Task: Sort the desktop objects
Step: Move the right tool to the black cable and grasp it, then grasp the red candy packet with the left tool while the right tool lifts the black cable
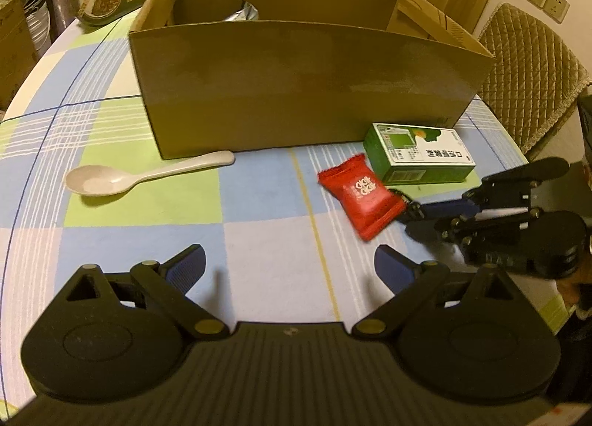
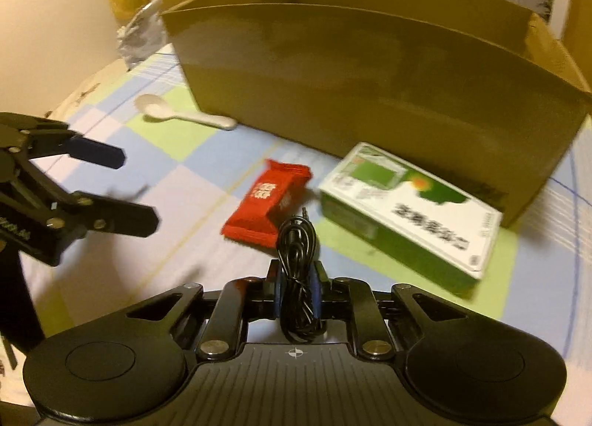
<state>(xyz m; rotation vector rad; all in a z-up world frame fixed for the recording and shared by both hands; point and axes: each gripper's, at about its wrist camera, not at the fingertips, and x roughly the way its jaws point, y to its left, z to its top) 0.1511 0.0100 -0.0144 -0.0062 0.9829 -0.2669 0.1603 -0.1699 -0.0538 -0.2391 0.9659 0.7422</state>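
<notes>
The right tongs (image 2: 296, 289) were clamped shut on a coiled black cable (image 2: 296, 241), its loops standing up between the pads just above the checked cloth of the bench (image 1: 259, 241), beside the red snack packet (image 1: 360, 196) and the green and white carton (image 1: 418, 156). The left tongs (image 1: 290, 270) hung wide open and empty over bare cloth. By my reading the step in hand was the pickup of the cable, with the grip made but the lift not yet done. The next move would call for raising it clear and carrying it over the near wall of the cardboard box (image 1: 296, 85), into one compartment. The white spoon (image 1: 137, 176) lay by the box, unsorted.
</notes>
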